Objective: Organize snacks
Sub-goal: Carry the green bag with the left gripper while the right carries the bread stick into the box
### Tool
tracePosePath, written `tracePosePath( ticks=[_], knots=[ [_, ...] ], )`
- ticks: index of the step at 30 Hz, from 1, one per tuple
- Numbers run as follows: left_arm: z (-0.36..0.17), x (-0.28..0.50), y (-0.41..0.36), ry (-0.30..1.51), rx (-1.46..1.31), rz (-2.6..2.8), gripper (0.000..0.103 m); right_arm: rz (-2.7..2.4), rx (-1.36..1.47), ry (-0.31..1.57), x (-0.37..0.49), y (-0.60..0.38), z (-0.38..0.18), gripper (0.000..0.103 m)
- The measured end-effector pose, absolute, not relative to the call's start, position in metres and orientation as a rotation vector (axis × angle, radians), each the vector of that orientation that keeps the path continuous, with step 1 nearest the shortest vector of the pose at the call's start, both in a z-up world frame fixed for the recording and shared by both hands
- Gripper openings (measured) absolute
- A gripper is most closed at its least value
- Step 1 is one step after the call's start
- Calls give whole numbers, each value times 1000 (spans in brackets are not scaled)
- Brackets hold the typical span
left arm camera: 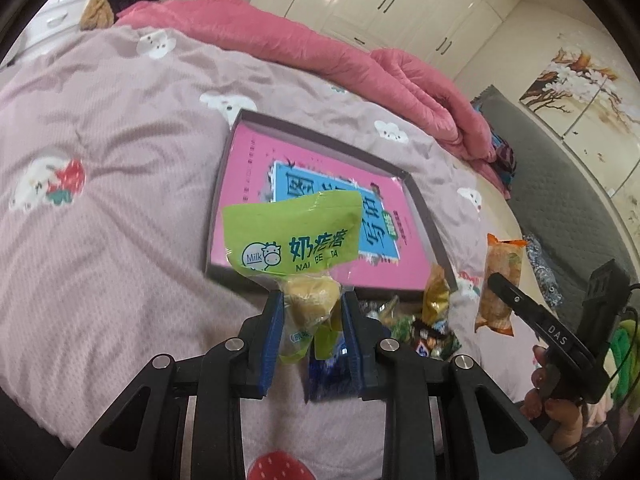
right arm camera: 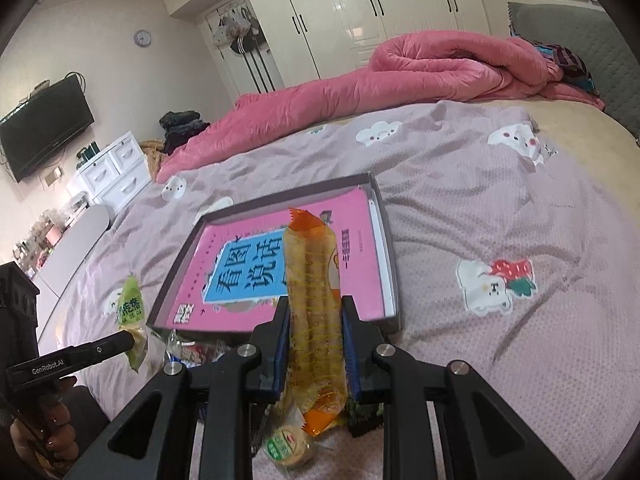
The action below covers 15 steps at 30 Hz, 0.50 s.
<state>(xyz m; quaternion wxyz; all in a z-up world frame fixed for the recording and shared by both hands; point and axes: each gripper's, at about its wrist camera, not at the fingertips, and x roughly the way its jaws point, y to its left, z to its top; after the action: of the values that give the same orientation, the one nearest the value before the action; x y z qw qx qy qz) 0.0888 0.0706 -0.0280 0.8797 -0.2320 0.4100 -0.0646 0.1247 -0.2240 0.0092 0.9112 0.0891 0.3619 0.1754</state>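
Observation:
My left gripper [left arm camera: 312, 300] is shut on a green milk-snack packet [left arm camera: 294, 236] and holds it above the bed, just in front of a shallow grey box [left arm camera: 430, 220] with a pink book inside. My right gripper [right arm camera: 316, 312] is shut on a long orange cracker pack [right arm camera: 312, 280], held upright before the same box [right arm camera: 390, 240]. Each gripper shows in the other's view: the right one with the cracker pack [left arm camera: 500, 284], the left one with the green packet [right arm camera: 130, 312]. A pile of loose snacks [left arm camera: 420, 320] lies on the bed at the box's near edge.
The bed has a mauve cover [right arm camera: 500, 220] with cartoon prints. A rolled pink quilt [right arm camera: 420, 68] lies along the far side. More snack packs [right arm camera: 288, 444] lie under my right gripper. White drawers [right arm camera: 116, 172], a TV and wardrobes stand beyond the bed.

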Motion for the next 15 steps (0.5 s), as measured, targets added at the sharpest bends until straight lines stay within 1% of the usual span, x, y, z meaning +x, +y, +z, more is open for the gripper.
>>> tracePosePath(
  ticks=[15],
  knots=[
    [-28,124,78,875,-468,-76,30,366,188,726,157,-226,12,24]
  ],
)
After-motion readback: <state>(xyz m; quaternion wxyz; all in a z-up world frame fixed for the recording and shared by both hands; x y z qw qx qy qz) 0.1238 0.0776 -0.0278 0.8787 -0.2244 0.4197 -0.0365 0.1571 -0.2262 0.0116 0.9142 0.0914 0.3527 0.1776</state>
